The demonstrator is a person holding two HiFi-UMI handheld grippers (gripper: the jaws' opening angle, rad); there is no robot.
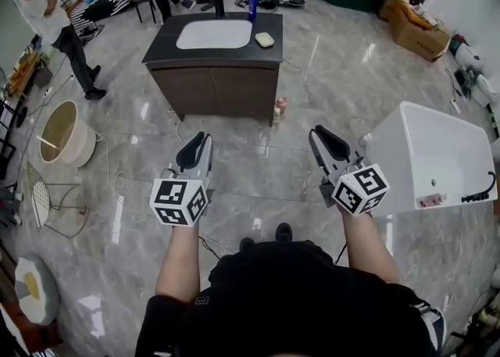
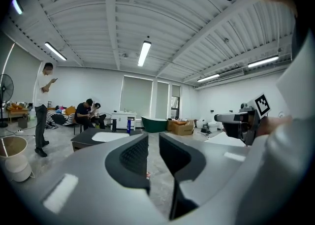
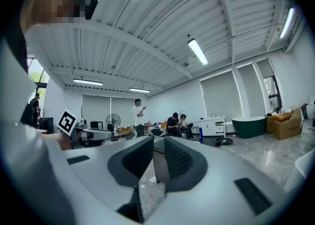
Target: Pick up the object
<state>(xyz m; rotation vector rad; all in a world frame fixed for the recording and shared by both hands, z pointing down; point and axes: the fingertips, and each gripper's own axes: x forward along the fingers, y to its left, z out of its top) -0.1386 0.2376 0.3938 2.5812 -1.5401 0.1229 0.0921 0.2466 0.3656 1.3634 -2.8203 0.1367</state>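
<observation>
Held the left gripper (image 1: 201, 141) and the right gripper (image 1: 320, 135) out side by side, about level, over a glossy grey stone floor (image 1: 312, 74); both of smooth grey plastic, with black ribbed pads and a marker cube at the rear. Had both sets of jaws drawn in to a thin slit, clenched on nothing. Faced a boxy dark wood cabinet (image 1: 215, 90) with a flat black tabletop (image 1: 160, 49) and a white, round-cornered sink (image 1: 215, 33) sunk into it. Saw on that tabletop, right of the sink, a pale rounded bar of soap (image 1: 265, 39), laid flat with the long axis roughly crosswise to the grippers, and at the back edge a slim blue bottle (image 1: 251, 5), upright. Noticed a small pale container (image 1: 280, 105) upright on the floor, just beside the cabinet's near right corner. Could not single out the task's thing among these. Found all three well apart from both grippers, ahead of and between them, the container nearest. Had a white, smooth, box-shaped bathtub (image 1: 437, 152) near the right gripper, on its outer side.
</observation>
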